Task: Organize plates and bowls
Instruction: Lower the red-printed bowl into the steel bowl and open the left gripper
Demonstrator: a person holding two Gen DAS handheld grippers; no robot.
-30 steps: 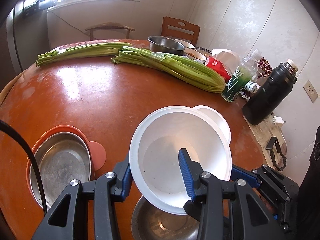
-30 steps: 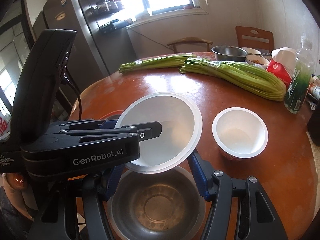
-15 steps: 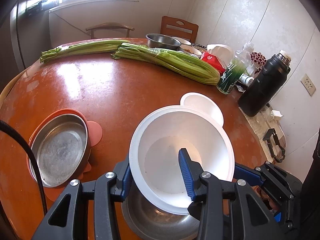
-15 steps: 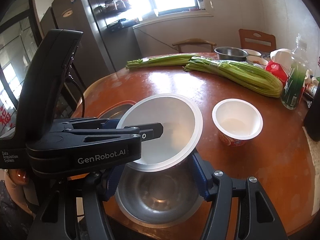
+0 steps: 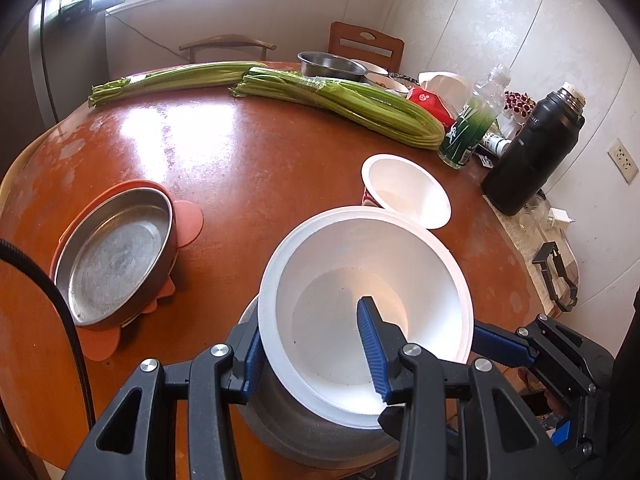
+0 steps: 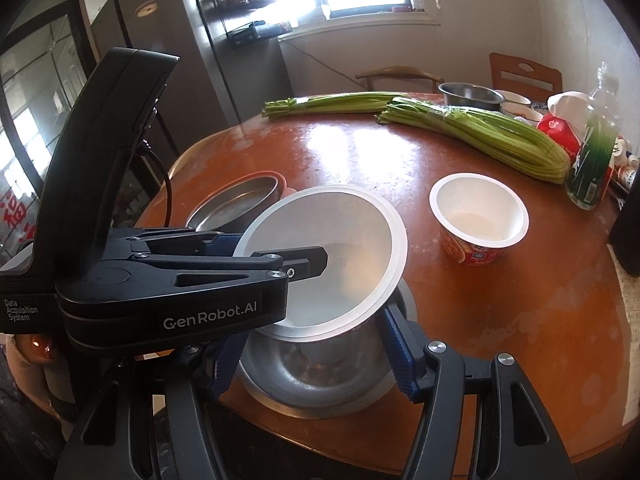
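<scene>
At the near edge of the round table (image 5: 248, 168), toward six o'clock in both wrist views, a steel bowl (image 6: 320, 384) sits with part of its base seemingly past the rim. That is the largest risk: a downward push on its near side could tip it off the table, though how much overhangs cannot be told.

The white bowl (image 5: 360, 300) hangs tilted above the steel bowl, its low side at six o'clock. The left claw (image 5: 312, 352) is clamped on its near wall, one finger inside and one outside. A grip on one thin wall lets the bowl swing or slip, and a release at this tilt would likely leave it crooked or rolling out rather than nested.

The right claw (image 6: 312, 356) straddles the steel bowl with its fingers on either side. Whether its pads press the metal cannot be told. If they only stand near, the steel bowl may skid when the white one lands.

At nine o'clock in the left view a metal pan (image 5: 112, 256) rests on an orange mat (image 5: 188, 224), well clear. At one o'clock a small paper cup (image 5: 404, 192) stands near the white bowl's far rim. A forward swing could knock this light cup over. A green bottle (image 5: 468, 128) and a black flask (image 5: 532, 152) stand beyond it.
</scene>
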